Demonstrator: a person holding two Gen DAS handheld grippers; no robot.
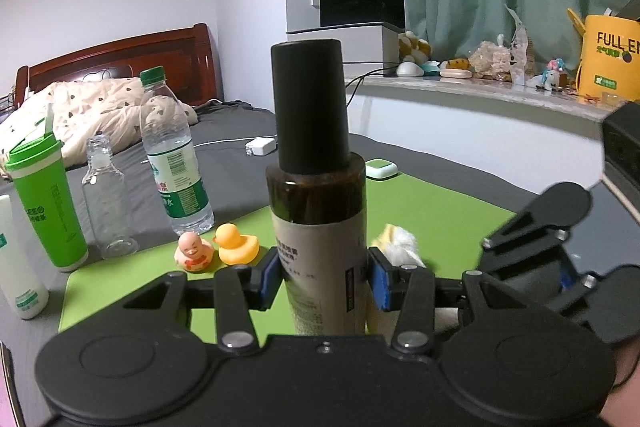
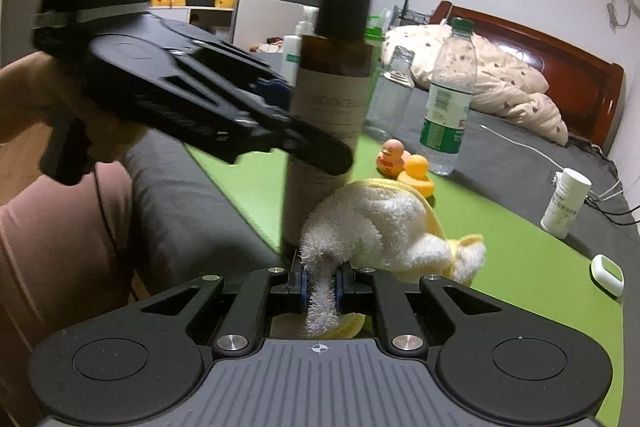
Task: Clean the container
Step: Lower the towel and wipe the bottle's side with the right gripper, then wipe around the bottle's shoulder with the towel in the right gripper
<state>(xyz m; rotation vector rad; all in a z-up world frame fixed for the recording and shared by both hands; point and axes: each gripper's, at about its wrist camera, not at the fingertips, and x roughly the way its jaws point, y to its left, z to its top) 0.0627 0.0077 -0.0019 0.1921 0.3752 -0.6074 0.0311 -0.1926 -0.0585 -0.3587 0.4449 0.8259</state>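
Note:
A tall brown bottle [image 1: 318, 219] with a black cap and pale label stands upright over the green mat [image 1: 432, 211]. My left gripper [image 1: 322, 277] is shut on its lower body, blue pads pressing both sides. In the right wrist view the same bottle [image 2: 334, 83] rises at centre with the left gripper [image 2: 280, 131] clamped across it. My right gripper [image 2: 319, 287] is shut on a fluffy white and yellow cloth [image 2: 376, 227], which bunches against the bottle's base on its right side. A corner of the cloth [image 1: 398, 245] peeks out behind the bottle in the left wrist view.
Two rubber ducks [image 1: 218, 247], a green-capped water bottle [image 1: 174, 151], an empty clear bottle [image 1: 106, 203], a green tumbler [image 1: 46, 203] and a white bottle [image 1: 16, 267] stand at the mat's left. A white jar [image 2: 566, 203] and small white case [image 2: 608, 275] lie to the right. A person's arm [image 2: 60, 219] is at left.

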